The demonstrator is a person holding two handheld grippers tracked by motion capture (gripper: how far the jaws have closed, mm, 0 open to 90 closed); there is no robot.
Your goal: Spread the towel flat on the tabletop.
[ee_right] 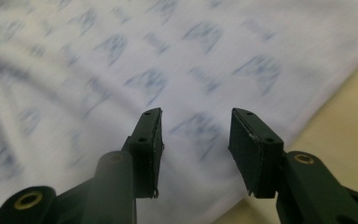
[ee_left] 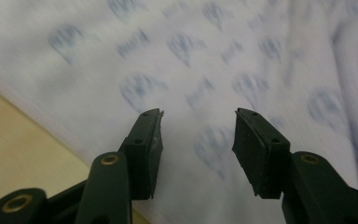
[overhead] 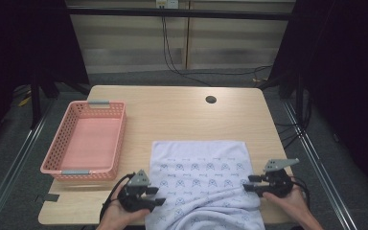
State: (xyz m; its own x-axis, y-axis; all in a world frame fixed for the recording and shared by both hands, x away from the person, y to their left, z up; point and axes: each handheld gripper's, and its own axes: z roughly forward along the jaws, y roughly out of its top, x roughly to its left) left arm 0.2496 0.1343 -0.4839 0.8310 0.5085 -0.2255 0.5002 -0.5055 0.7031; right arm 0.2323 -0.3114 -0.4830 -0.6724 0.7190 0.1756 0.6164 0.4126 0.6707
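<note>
A white cloth with a faint blue pattern [overhead: 201,165] lies spread on the front half of the wooden table [overhead: 172,112], and its near part bunches and hangs over the front edge. My left gripper [overhead: 157,196] sits at the cloth's left edge near the front, pointing right. In the left gripper view its jaws stand apart over the cloth [ee_left: 205,56], and this gripper [ee_left: 198,113] is open with nothing between the pads. My right gripper [overhead: 248,183] sits at the cloth's right edge, pointing left. It [ee_right: 196,112] is open too, just above the cloth [ee_right: 135,60].
An empty pink plastic basket [overhead: 53,152] stands at the table's left side. A round cable hole [overhead: 211,99] is at the back of the table. Dark curtains and metal rails flank the table, with cables on the floor behind.
</note>
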